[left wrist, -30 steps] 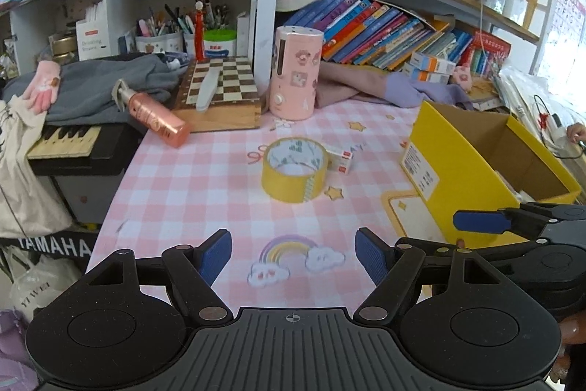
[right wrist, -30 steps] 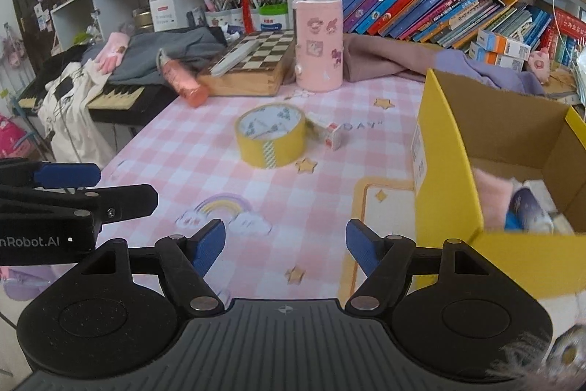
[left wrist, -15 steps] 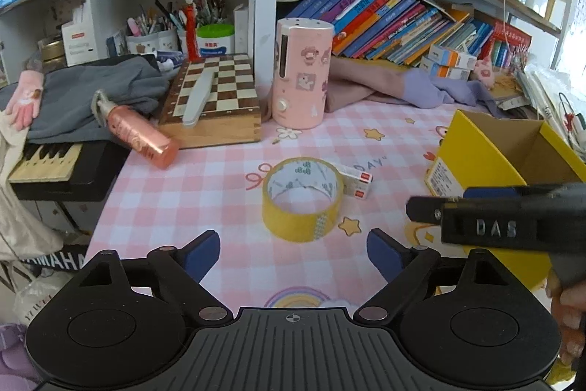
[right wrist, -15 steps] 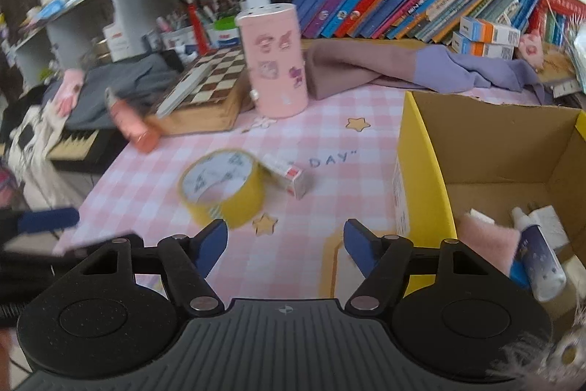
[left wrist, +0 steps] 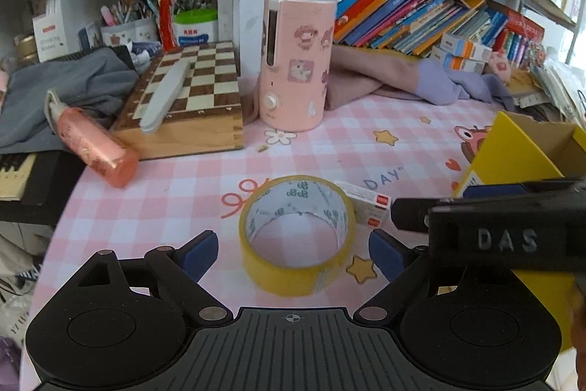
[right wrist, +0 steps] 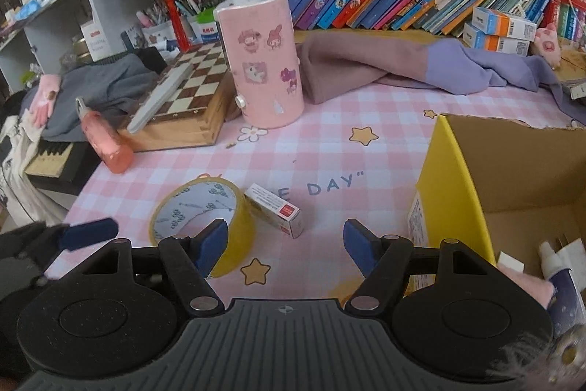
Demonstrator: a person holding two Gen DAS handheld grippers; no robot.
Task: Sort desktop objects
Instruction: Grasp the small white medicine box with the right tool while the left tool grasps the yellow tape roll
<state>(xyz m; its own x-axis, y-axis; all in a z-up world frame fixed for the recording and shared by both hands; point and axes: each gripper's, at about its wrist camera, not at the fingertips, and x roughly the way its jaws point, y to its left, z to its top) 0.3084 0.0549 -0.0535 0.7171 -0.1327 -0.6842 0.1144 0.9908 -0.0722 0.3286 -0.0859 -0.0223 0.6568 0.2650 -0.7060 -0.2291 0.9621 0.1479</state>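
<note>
Tape roll grab was clearly the step in hand here: the fat yellow ring of packing tape (left wrist: 296, 237) sat flat on the pink checked bench (left wrist: 175, 185), lying right between the blue pads of the left hand-held gripper (left wrist: 293, 250), whose jaws stood wide apart and weren't touching it yet. To do this well I'd have kept the pads level with the roll's wall, come down until both sat at mid-height of the ring, and centred it so neither pad nudged it first, since a light ring like that probably skates on a smooth cloth. The small white carton with the red corner (left wrist: 362, 204) was just beside the roll on its far right, so the right pad needed to slip between them without dragging it along. The right hand-held gripper (right wrist: 284, 242) hung nearby with its jaws apart and nothing in them, close to the yellow cardboard box (right wrist: 454, 185) that already had a few bits inside, which I'd guess was where the tape was headed. Compared with a second earlier, the left jaws had just been opening wider with nothing between them, and the roll, which had been well ahead of the pads, now lay in line with them, much larger in the left view.
</note>
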